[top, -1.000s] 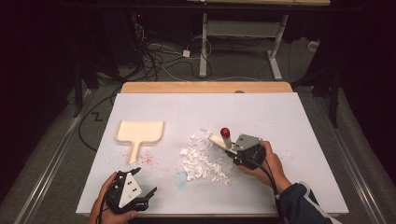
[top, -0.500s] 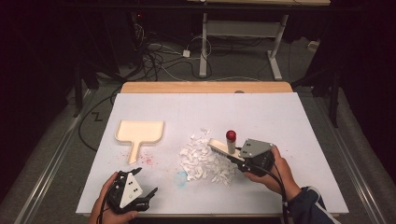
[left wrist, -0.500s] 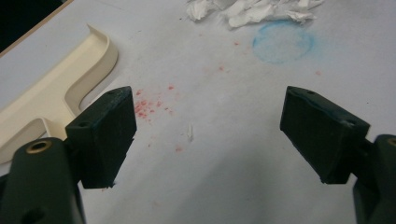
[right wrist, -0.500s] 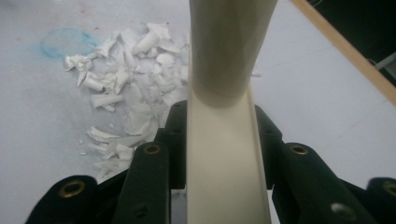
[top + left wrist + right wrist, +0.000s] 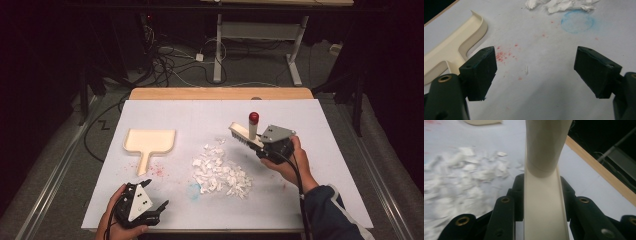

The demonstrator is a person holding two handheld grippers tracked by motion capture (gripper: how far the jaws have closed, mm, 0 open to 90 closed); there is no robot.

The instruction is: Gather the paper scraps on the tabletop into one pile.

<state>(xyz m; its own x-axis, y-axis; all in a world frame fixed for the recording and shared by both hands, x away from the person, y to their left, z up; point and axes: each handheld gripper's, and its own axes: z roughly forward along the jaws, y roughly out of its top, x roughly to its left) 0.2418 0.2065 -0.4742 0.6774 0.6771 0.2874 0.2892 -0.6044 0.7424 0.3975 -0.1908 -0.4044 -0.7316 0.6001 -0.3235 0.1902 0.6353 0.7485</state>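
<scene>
Your right gripper [image 5: 260,145] is clamped on the cream brush [image 5: 245,135], holding it off the table at about 2 o'clock from the heap of paper scraps [image 5: 220,172]. The high view shows the bristles pointing down and left and a red-capped post [image 5: 253,124] standing up from the brush back. The right gripper view gives you what that one cannot: both jaws pressed flat against the brush [image 5: 544,202] handle, with the scraps [image 5: 461,177] blurred at 9 o'clock and the table's wooden edge [image 5: 599,170] running past at 3 o'clock.

Your left gripper [image 5: 142,207] sits low near the front edge, jaws wide apart with nothing between them. The left gripper view shows detail the high view loses: red specks [image 5: 504,55] on the sheet between the jaws, a faint blue ring [image 5: 577,21] at 1 o'clock, and the dustpan [image 5: 451,50] handle just off the left jaw at 10 o'clock, apart from it.

In the high view the dustpan [image 5: 149,142] lies at 9 o'clock from the scraps, well apart from them. The white sheet [image 5: 320,200] is bare to the right of the heap and along the far side up to the wooden strip [image 5: 220,93]. The left gripper has little sheet left behind it before the front edge.
</scene>
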